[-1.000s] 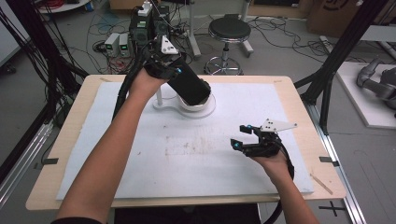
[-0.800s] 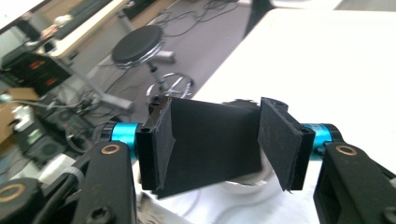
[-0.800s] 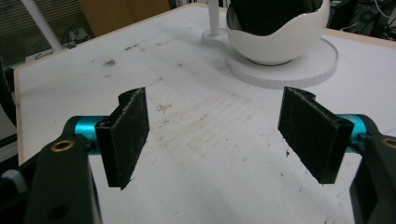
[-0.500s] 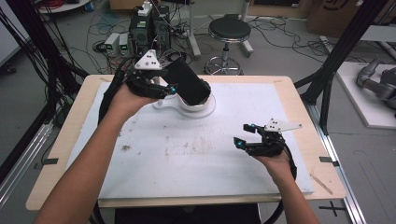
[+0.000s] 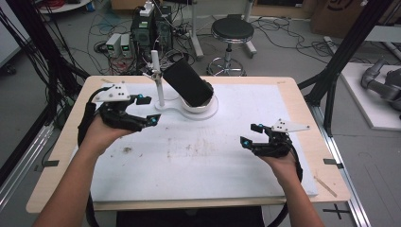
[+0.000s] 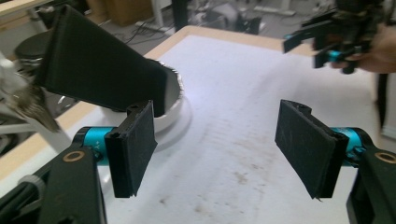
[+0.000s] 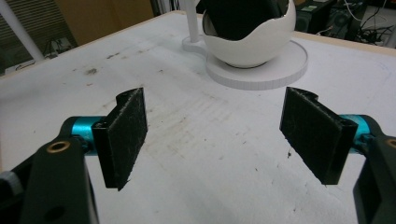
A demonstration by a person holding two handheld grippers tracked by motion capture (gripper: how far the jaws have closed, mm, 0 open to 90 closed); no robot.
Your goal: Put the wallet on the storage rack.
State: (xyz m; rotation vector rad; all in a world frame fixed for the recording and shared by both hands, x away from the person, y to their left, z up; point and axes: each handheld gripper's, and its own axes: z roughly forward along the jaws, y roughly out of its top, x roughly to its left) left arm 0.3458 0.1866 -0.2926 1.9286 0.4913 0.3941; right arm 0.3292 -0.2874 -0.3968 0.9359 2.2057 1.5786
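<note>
- Left gripper [image 5: 145, 109] held over the left part of the white mat [image 5: 198, 161], beside the black box [image 5: 187, 82] and apart from it.
- Jaws standing wide, just been opening, with nothing between the pads [image 6: 133, 154]; bare mat in the gap in the left gripper view.
- Black box lying tilted in the white bowl [image 5: 204, 103], lower end down in the bowl, upper end leaning toward the thin white post [image 5: 157, 80].
- Bowl and post sharing one flat white base [image 5: 175, 108] at the far middle of the mat, on the wooden table [image 5: 302, 101].
- Right gripper [image 5: 250, 135] low over the right part of the mat, well apart from the bowl.
- Jaws spread wide, holding nothing; stained mat between the pads [image 7: 122, 135] in the right gripper view, with the bowl farther off beyond them.
- Brown smudges [image 5: 126, 150] scattered on the mat between the two hands.
</note>
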